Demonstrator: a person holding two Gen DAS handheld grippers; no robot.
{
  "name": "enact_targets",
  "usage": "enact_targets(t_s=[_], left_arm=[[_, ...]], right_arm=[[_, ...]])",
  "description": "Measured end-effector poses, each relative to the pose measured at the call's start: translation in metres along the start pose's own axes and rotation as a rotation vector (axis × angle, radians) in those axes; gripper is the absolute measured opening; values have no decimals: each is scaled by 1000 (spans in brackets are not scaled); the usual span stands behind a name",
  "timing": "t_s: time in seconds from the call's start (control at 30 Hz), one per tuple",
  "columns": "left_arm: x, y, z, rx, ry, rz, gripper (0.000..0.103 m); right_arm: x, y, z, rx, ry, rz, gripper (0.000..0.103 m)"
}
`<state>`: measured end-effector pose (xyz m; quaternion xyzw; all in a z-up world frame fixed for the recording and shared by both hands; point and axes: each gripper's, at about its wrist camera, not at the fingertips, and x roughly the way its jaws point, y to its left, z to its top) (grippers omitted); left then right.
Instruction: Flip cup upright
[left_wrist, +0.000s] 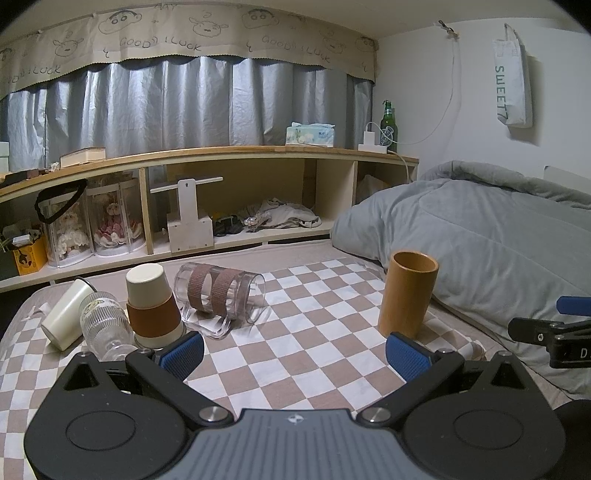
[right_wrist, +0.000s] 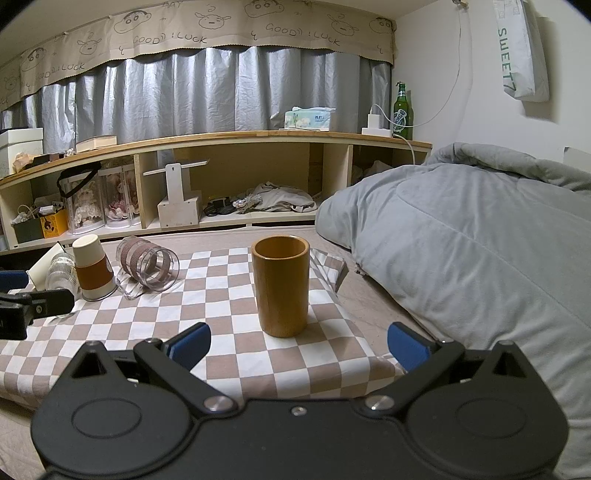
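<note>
A brown bamboo cup (left_wrist: 408, 293) (right_wrist: 281, 286) stands upright, mouth up, on the checked cloth (left_wrist: 303, 332) (right_wrist: 221, 295). A clear mug with brown bands (left_wrist: 220, 293) (right_wrist: 147, 267) lies on its side. A white paper cup with a brown sleeve (left_wrist: 153, 304) (right_wrist: 91, 271) stands upside down. A ribbed glass (left_wrist: 105, 325) (right_wrist: 62, 273) and a cream cup (left_wrist: 66, 319) lie on their sides at the left. My left gripper (left_wrist: 295, 356) is open and empty, close to the upside-down cup. My right gripper (right_wrist: 299, 345) is open and empty, just before the bamboo cup.
A grey duvet (left_wrist: 480, 240) (right_wrist: 461, 240) is heaped at the right, close to the bamboo cup. A low wooden shelf (left_wrist: 229, 155) (right_wrist: 221, 138) with boxes, dolls and a green bottle (right_wrist: 402, 110) runs along the back. The right gripper shows at the left wrist view's right edge (left_wrist: 546, 332).
</note>
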<state>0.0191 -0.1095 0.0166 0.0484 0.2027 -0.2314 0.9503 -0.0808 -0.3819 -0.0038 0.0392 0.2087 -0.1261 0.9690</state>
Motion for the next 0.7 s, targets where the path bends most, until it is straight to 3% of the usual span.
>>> enact_targets(t_s=[0.7], left_arm=[[-1,-2,-1,3,-2,0,103]], right_arm=[[0,0,0,0,0,0,103]])
